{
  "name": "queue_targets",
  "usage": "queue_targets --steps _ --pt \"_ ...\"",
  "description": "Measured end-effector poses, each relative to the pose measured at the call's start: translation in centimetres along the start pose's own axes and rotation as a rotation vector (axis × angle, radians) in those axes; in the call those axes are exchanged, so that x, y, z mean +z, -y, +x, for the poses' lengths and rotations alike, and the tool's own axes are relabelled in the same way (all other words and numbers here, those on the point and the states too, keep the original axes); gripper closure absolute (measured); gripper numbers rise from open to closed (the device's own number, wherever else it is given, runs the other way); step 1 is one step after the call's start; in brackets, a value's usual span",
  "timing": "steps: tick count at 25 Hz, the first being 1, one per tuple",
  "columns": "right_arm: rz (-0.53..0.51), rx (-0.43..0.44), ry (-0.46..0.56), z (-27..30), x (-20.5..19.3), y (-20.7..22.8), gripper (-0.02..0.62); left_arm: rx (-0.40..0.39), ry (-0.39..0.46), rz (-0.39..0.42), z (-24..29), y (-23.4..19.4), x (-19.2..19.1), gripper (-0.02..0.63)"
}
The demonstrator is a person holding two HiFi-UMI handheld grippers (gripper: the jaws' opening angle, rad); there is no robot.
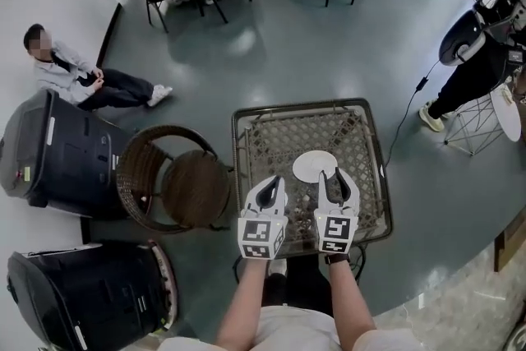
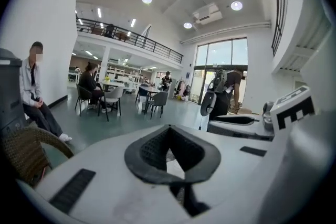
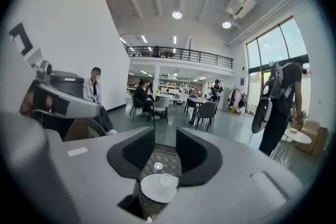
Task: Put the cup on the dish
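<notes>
A white dish (image 1: 312, 165) lies on the wicker table (image 1: 263, 136), just ahead of my two grippers. In the right gripper view the dish (image 3: 153, 190) shows below the jaws, with a small white cup (image 3: 167, 181) standing on its right part. In the head view the cup is hidden behind my right gripper (image 1: 335, 175). That right gripper (image 3: 165, 141) hangs above the dish, its jaws apart with nothing between them. My left gripper (image 1: 271, 183) hovers beside it over the table; its fingertips (image 2: 169, 131) meet and hold nothing.
A small white round thing (image 3: 158, 166) lies on the table beyond the dish. A round wicker chair (image 1: 173, 181) stands left of the table, with two black bins (image 1: 57, 152) further left. A person sits by the wall (image 1: 78, 74); another stands at the right (image 1: 477, 53).
</notes>
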State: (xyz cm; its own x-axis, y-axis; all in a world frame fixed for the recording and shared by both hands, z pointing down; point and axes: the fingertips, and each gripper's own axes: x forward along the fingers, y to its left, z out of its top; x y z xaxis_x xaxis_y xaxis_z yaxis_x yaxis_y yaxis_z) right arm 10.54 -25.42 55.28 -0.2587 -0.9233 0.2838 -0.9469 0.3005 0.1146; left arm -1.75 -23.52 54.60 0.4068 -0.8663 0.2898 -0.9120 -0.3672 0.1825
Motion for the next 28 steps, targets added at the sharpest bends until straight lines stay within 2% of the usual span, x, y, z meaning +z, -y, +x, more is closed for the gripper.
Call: queue_targets --steps 3,6,10,16,20,24,28 --pt "0.006 -0.008 0.057 -3.1 3.8 -0.4 0.543 -0.033 0.022 0.061 -1.9 2.0 2.3 0.603" --pt "0.017 0.023 0.136 -4.2 7.7 -1.2 0.595 -0.018 0.061 0.117 -2.6 2.5 5.1 0.602" --pt "0.032 0.064 0.191 -6.8 10.6 -3.9 0.595 0.008 0.121 0.113 -6.0 2.2 7.2 0.601" --pt "0.022 0.075 0.232 -8.7 14.0 -5.7 0.595 0.011 0.197 0.131 -9.5 2.6 10.5 0.601" --pt "0.009 0.086 0.264 -10.0 15.6 -6.7 0.595 0.004 0.211 0.156 -10.6 3.2 11.5 0.601" --pt "0.047 0.109 0.282 -10.5 16.7 -7.3 0.595 0.044 0.261 0.169 -11.2 2.9 12.7 0.601" --pt "0.056 0.126 0.289 -11.6 17.1 -8.7 0.595 0.048 0.278 0.166 -12.5 2.6 13.1 0.601"
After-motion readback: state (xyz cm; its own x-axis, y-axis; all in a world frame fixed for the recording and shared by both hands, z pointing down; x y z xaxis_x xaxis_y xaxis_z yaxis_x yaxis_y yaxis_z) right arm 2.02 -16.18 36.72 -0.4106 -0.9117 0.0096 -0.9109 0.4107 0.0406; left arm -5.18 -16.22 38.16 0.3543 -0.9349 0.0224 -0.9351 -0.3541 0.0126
